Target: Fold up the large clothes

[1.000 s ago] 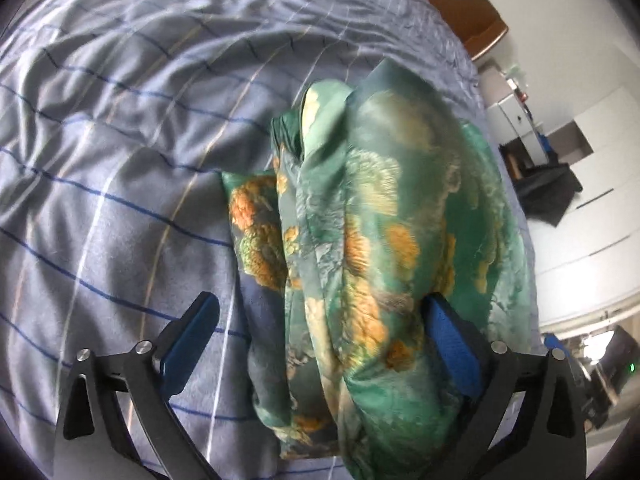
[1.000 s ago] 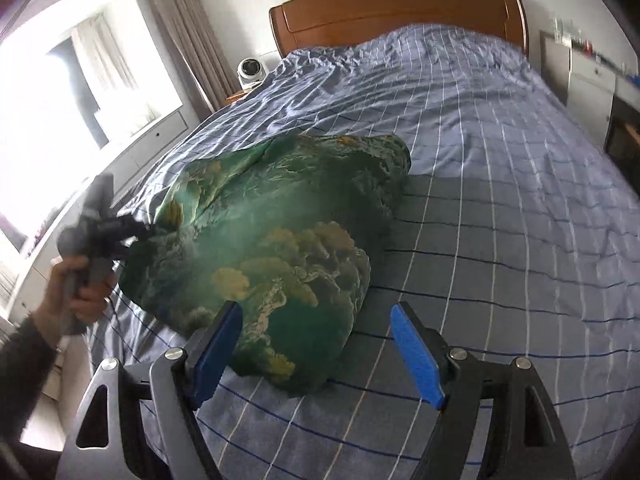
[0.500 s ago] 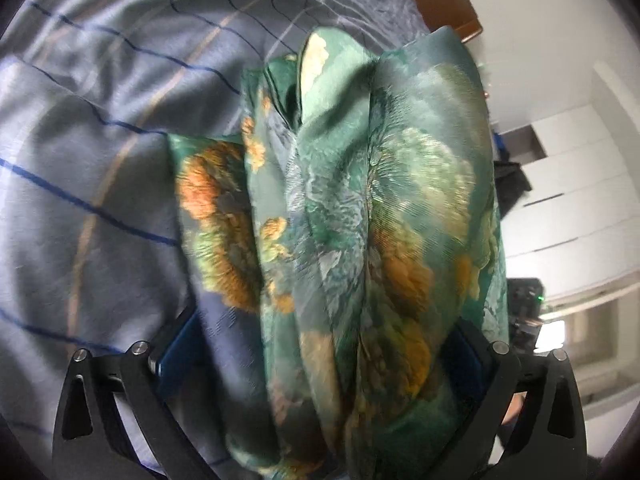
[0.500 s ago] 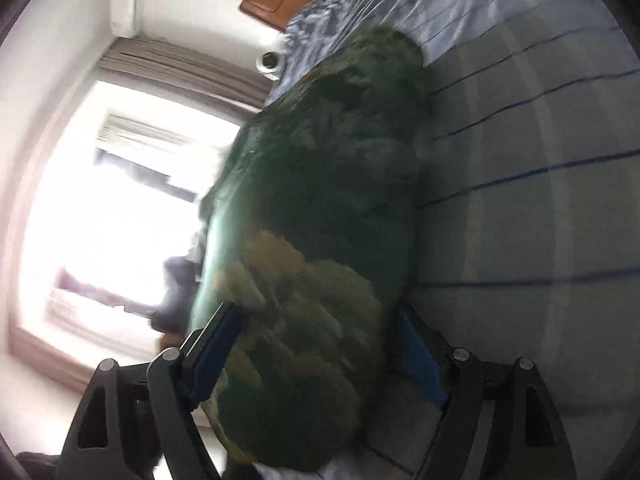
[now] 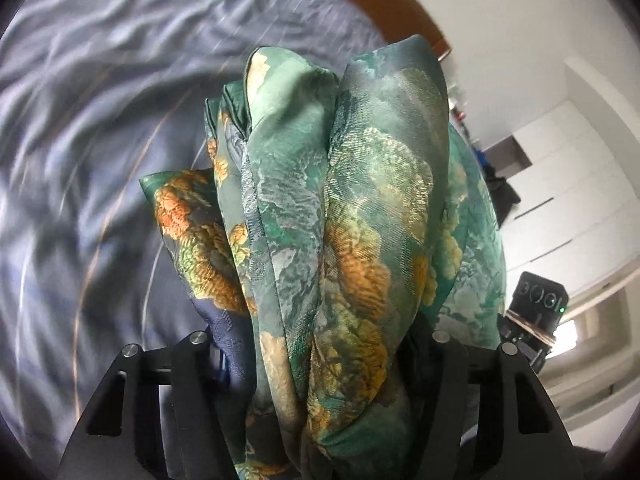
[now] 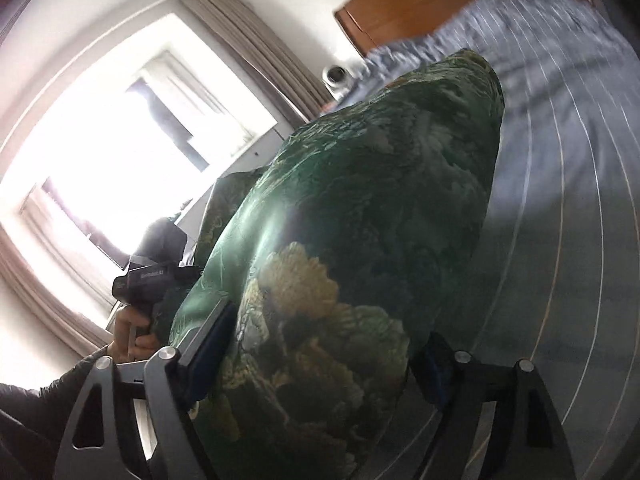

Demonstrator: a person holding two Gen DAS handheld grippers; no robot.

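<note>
Both tools have pushed in around the green flowery cloth (image 5: 332, 240) since a second ago, when they sat back from it on the bed. It is bunched in thick folds and now fills the space between each tool's fingers.

The left tool (image 5: 320, 364) has just been closing, and its fingers squeeze one end of the bundle. The right tool (image 6: 320, 352) has also closed a little, with the other end between its fingers; the pads seem to press the cloth, so it looks held too. A hand (image 6: 132, 336) holds the left tool by the window side.

The cloth lies over the striped blue bed cover (image 6: 560, 200), and it looks a bit lifted at the ends. Behind it are the brown headboard (image 6: 420, 4) and the bright window (image 6: 120, 140).

I think the step is picking up the half-folded bundle. Next, both tools need to lift together, keep a firm hold, and lay the cloth down flat for another fold.
</note>
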